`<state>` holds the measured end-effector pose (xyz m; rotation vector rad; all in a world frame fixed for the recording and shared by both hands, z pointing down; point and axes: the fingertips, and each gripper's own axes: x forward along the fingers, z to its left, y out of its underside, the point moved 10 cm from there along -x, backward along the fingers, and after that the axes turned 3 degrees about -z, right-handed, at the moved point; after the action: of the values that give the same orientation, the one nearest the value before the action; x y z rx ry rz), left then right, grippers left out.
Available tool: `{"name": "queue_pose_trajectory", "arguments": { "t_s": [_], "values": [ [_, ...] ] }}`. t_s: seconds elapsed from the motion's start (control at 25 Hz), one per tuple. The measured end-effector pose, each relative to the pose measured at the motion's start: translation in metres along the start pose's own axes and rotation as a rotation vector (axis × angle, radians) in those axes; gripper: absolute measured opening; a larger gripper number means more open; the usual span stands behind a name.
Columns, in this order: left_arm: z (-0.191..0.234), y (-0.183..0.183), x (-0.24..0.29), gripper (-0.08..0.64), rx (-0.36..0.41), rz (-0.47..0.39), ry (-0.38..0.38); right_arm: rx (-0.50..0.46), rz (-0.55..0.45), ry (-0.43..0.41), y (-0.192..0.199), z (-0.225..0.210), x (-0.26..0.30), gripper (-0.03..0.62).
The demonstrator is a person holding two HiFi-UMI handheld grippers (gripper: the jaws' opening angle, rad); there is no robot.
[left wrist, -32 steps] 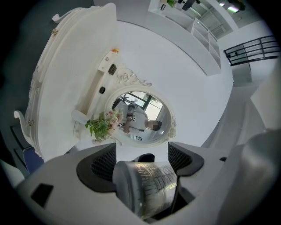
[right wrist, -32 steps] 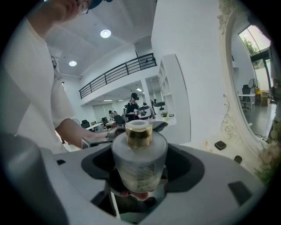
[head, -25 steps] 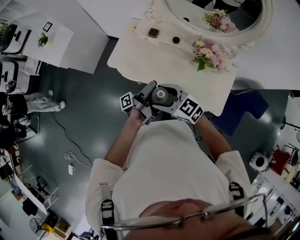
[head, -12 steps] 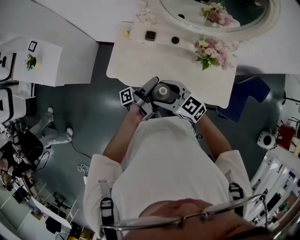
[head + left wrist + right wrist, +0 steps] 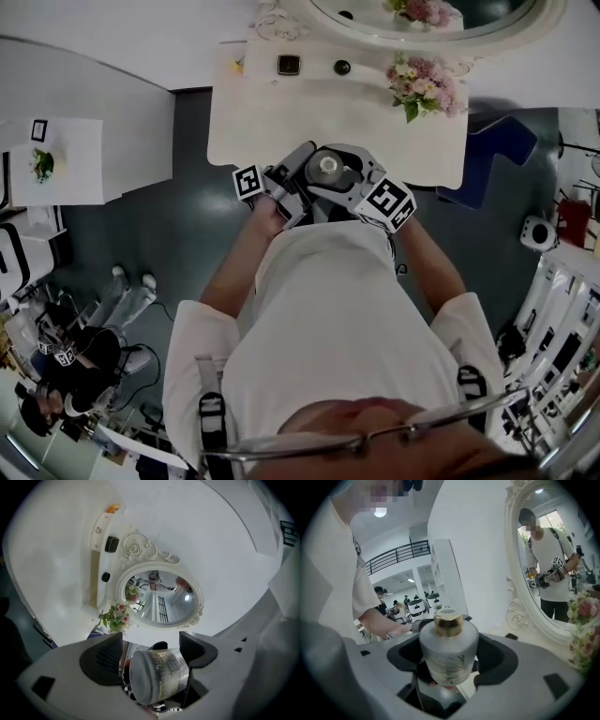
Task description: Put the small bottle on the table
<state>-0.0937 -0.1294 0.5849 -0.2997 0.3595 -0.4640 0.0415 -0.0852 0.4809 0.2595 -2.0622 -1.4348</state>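
The small bottle [image 5: 448, 658] is frosted grey-white with a gold cap. It stands upright between the pads of my right gripper [image 5: 449, 654], which is shut on its body. In the head view the bottle [image 5: 327, 167] is held in front of my chest, over the near edge of the white dressing table [image 5: 272, 117]. My left gripper [image 5: 292, 174] is close on the bottle's left. In the left gripper view the bottle [image 5: 159, 674] points its base at the camera between the spread jaws of my left gripper [image 5: 152, 651], and a gap shows at the left pad.
On the table stand an oval mirror [image 5: 161, 597], a pink flower bunch [image 5: 422, 82] and two small dark items [image 5: 288, 65] on a raised shelf. A blue seat [image 5: 487, 150] sits to the table's right. People and desks are at the far left.
The table has come closer under the grippers as I stepped toward it. Both grippers and the bottle keep the same pose relative to each other.
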Motion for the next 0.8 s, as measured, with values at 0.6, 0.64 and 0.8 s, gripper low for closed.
{"name": "queue_pose_trajectory", "arguments": {
  "t_s": [0.6,0.64,0.8],
  "values": [
    [0.027,-0.037,-0.001,0.368,-0.009,-0.094,-0.034,0.009,0.041,0.035,0.014,-0.076,0.029,0.339],
    [0.029,-0.038,-0.001,0.368,0.003,-0.103,-0.035,0.012,0.045,0.032,0.015,-0.083,0.03,0.339],
    [0.041,-0.037,-0.002,0.368,0.009,-0.17,-0.038,0.027,0.067,0.01,0.022,-0.115,0.038,0.339]
  ]
}}
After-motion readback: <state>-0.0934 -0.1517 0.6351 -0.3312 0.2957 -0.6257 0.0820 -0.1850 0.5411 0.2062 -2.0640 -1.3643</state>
